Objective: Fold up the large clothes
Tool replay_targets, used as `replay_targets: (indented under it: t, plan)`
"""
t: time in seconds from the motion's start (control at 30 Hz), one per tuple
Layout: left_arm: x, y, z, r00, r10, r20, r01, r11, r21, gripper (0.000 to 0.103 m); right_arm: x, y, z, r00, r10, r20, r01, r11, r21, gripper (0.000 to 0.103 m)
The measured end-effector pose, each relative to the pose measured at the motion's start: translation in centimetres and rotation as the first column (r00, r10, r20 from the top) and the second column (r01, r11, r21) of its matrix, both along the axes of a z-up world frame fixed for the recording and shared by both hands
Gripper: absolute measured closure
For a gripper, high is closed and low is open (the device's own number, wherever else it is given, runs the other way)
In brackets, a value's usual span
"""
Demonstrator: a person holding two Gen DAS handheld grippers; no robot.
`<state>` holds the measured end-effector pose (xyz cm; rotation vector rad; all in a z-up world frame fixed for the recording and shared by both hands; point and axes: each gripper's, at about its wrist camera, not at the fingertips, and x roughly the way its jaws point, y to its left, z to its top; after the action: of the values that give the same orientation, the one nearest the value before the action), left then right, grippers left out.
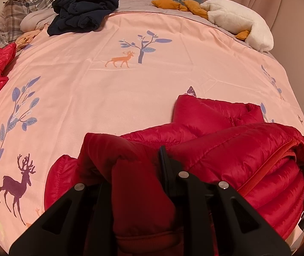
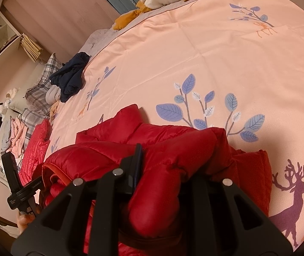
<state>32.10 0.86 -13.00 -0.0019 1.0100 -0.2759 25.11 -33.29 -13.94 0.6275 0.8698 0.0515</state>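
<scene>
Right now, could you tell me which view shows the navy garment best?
The left wrist view: the navy garment lies crumpled near the top, large and fully visible at the duvet's far edge. The right wrist view shows it smaller and farther off at the left, beside plaid pillows.

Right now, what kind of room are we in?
Most likely a bedroom at home. The red puffer jacket lies on a bed under a pink deer-print duvet, with plaid pillows at one end and a white plush toy by the curtain.
</scene>
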Motion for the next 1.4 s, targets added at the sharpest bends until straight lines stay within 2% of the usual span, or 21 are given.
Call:
replay_targets:
  t: [1.4]
  plan:
    - [0.16,-0.35,-0.12,1.000,-0.005,-0.016,0.005,1.000,0.023,0.085,0.40,0.18,0.35,0.998,-0.007,-0.064,0.007,1.000,-0.002,0.081]
